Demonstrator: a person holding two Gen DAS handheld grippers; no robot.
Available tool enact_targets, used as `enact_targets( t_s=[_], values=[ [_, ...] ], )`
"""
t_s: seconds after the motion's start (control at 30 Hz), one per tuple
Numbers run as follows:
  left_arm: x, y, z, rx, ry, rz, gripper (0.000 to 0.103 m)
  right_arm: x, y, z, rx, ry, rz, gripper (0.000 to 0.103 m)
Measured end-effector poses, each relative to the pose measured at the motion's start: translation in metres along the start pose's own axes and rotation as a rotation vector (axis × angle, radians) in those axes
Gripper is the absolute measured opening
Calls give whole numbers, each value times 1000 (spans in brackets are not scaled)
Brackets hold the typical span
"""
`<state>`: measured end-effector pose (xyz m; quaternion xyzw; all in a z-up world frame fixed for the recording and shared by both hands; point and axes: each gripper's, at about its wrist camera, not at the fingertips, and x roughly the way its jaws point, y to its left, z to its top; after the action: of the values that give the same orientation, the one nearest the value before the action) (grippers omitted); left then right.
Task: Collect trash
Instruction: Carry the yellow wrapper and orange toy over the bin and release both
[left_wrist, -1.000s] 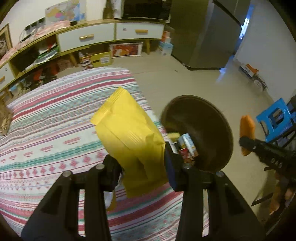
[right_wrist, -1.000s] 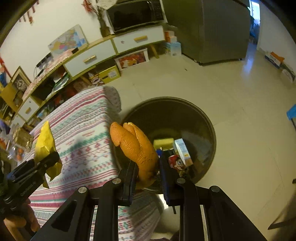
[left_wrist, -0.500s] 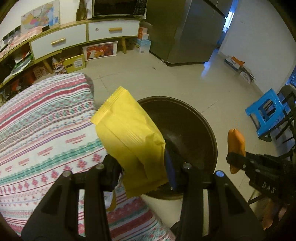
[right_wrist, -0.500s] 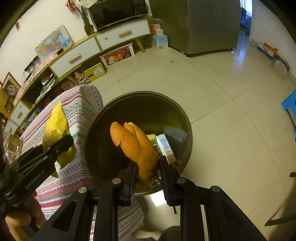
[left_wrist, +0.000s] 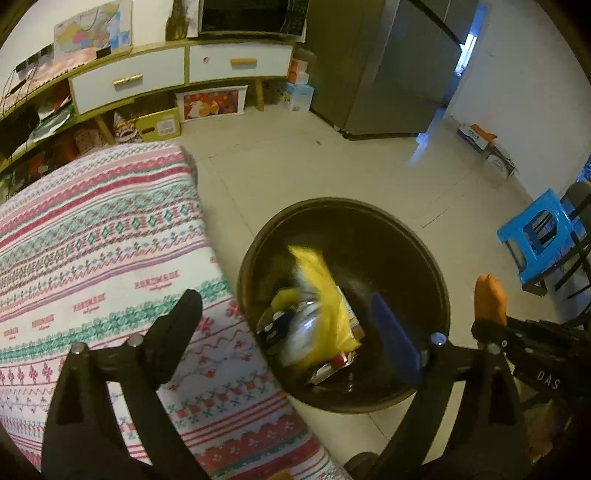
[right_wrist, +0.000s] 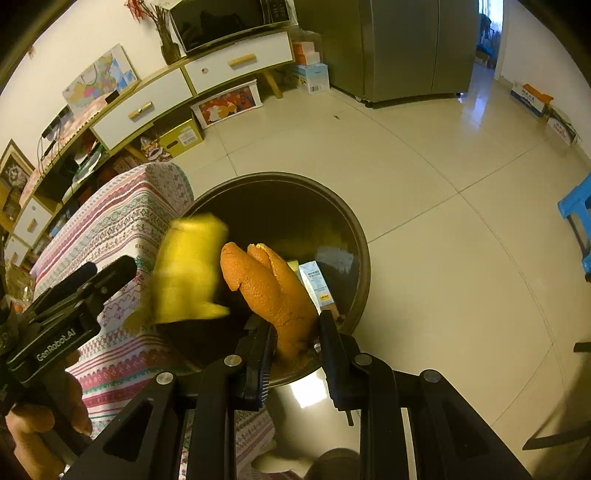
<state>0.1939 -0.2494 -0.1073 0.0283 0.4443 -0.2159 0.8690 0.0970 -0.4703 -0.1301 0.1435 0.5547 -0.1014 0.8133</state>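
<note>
The orange peel (right_wrist: 275, 291) is the next bit of trash to go. I have it pinched tight in my right gripper (right_wrist: 295, 350), and it sticks up and away from the jaws like a fat finger. Its long side points out over the trash bin (right_wrist: 354, 236). The bin is a dark round tub on the floor, right under the peel and a little ahead. I think the peel should fall in if I just let go.

My left gripper (left_wrist: 291, 328) is opening wide right now, with nothing between its jaws. The yellow bag (left_wrist: 321, 291) is loose and dropping into the bin. It looks blurry because it is moving fast.

The bin stands just beside the worktop (left_wrist: 92, 240), which has a stripy pink and green cloth on it. The right gripper is the one to use next, as it holds the only trash I have in a grip.

The left view looks straight down into the bin, so I can see the heap of shiny wrappers (left_wrist: 295, 332) under the yellow bag. It shows only the tip of the peel, far off to the side. The right view shows the whole peel and a little carton (right_wrist: 317, 280) in the bin behind it. It also shows the hand (right_wrist: 40, 428) on the left gripper.
</note>
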Motion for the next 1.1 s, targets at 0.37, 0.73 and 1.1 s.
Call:
enact_targets(
  t_s=[0.37, 0.73, 1.1],
  values=[
    [-30, 33, -20, -24, 0, 48, 92, 12, 17, 10, 15, -16, -23, 26],
    [-62, 79, -41, -58, 13, 93, 93, 4, 46, 17, 43, -94, -66, 81],
    [-121, 116, -69, -86, 11, 264, 101, -39, 94, -10, -67, -108, -89, 82]
  ],
)
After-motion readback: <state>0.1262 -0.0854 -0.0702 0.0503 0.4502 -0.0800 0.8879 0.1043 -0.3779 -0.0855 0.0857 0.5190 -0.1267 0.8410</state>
